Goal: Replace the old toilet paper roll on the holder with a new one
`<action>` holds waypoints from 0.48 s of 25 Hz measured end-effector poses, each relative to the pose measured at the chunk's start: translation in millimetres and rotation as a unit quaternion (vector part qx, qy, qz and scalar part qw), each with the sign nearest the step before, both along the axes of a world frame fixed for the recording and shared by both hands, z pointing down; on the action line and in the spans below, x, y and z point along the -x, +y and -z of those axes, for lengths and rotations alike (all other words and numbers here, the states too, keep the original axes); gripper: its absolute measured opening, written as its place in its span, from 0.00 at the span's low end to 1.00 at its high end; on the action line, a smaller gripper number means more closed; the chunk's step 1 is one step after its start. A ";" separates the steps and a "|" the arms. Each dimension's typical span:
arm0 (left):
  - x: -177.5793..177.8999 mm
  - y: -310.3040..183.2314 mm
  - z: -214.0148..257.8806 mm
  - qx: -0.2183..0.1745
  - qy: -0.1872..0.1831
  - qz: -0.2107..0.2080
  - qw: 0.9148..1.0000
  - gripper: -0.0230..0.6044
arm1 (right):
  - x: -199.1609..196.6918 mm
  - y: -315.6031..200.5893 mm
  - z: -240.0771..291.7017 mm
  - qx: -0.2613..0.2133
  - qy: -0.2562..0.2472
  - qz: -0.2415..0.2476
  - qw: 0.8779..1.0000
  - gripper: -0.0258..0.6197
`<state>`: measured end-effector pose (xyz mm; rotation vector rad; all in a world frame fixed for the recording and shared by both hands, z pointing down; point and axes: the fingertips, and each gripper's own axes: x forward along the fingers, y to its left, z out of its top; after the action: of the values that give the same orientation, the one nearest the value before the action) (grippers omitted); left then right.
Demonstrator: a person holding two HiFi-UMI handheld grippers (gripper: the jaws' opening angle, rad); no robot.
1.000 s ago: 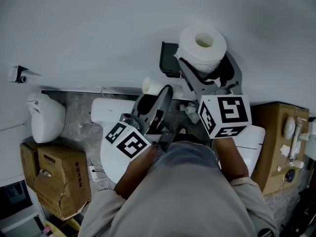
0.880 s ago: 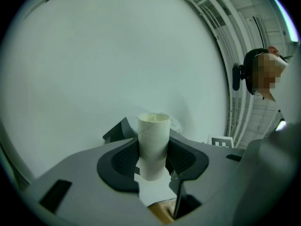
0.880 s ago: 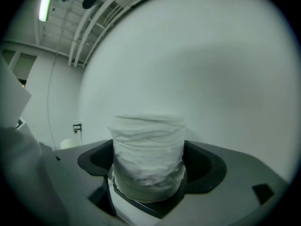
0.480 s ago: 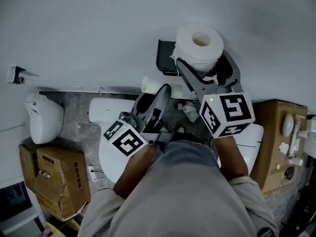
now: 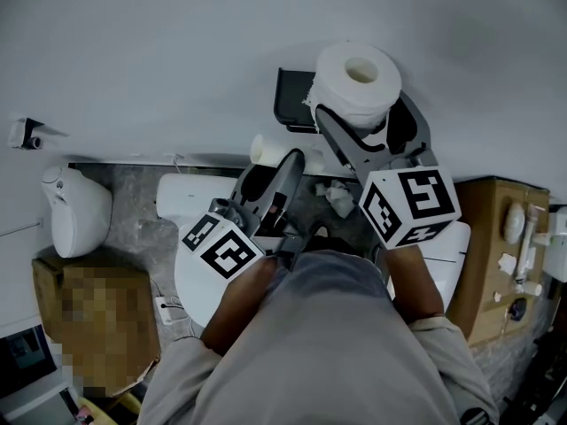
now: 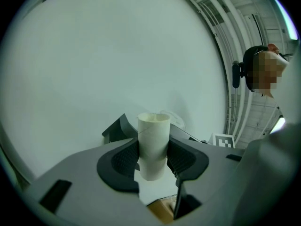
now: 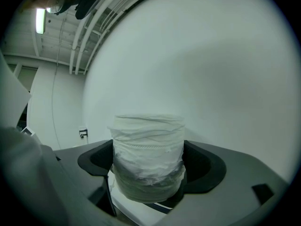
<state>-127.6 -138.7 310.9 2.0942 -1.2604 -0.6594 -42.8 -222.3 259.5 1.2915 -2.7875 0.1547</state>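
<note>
Far left of the black holder (image 5: 292,101) on the pale wall, a small wall fitting (image 5: 25,133) sticks out; lower down on that side a white rounded unit (image 5: 78,209) stands by the wall; nearer the holder, below it and to its left, lies the white toilet (image 5: 193,286), its tank against the wall. The left gripper (image 5: 280,168) reaches up over the toilet toward the holder's lower edge; its jaws are clenched on the empty cardboard tube (image 5: 267,151), which stands upright between the ribbed pads (image 6: 123,160), both pressing its sides, its open end above them; in the head view the tube sits just below and left of the holder, apart from it. A crumpled tissue (image 5: 337,198) lies below the holder. Just right of the holder, the right gripper (image 5: 363,120) grasps the new toilet paper roll (image 5: 359,80), a full white roll held upright with its core hole facing up, the dark pads (image 7: 205,166) tight against its sides; the roll overlaps the holder's right edge in the head view, and whether they touch I cannot tell. Far right of the holder and lower, a brown cardboard box (image 5: 492,237) carries small white items (image 5: 518,228).
</note>
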 end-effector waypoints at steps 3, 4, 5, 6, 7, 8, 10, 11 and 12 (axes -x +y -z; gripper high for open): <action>-5.2 0.7 -0.7 0.002 -0.003 -0.008 1.000 0.33 | -3.8 1.7 1.8 0.002 -0.006 0.001 1.000 0.73; -7.0 0.9 -0.7 0.002 -0.004 -0.010 1.000 0.33 | -5.5 2.4 2.5 0.002 -0.008 0.001 1.000 0.73; -9.2 1.2 -0.6 0.002 -0.006 -0.011 1.000 0.33 | -7.6 3.0 3.0 0.003 -0.011 0.001 1.000 0.73; -11.6 1.5 -0.5 0.002 -0.009 -0.013 1.000 0.33 | -9.9 3.7 3.6 0.004 -0.013 0.001 1.000 0.73; -14.0 1.7 -0.5 0.001 -0.012 -0.015 1.000 0.33 | -12.1 4.5 4.1 0.004 -0.016 0.001 1.000 0.73; -15.9 1.7 -0.6 0.001 -0.014 -0.016 1.000 0.33 | -14.1 5.1 4.5 0.005 -0.019 0.002 1.000 0.73; -18.2 0.9 -1.0 0.001 -0.014 -0.018 1.000 0.33 | -16.7 5.9 5.2 0.006 -0.023 0.004 1.000 0.73; -19.2 0.3 -1.3 0.001 -0.014 -0.019 1.000 0.33 | -17.5 6.5 5.9 0.006 -0.027 0.006 1.000 0.73; -20.5 -0.1 -1.5 0.001 -0.014 -0.020 1.000 0.33 | -18.4 7.3 6.7 0.008 -0.032 0.008 0.999 0.73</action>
<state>-107.1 -138.8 312.4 2.1279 -1.2291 -0.6132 -24.3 -215.0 252.8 1.2823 -2.8425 0.2192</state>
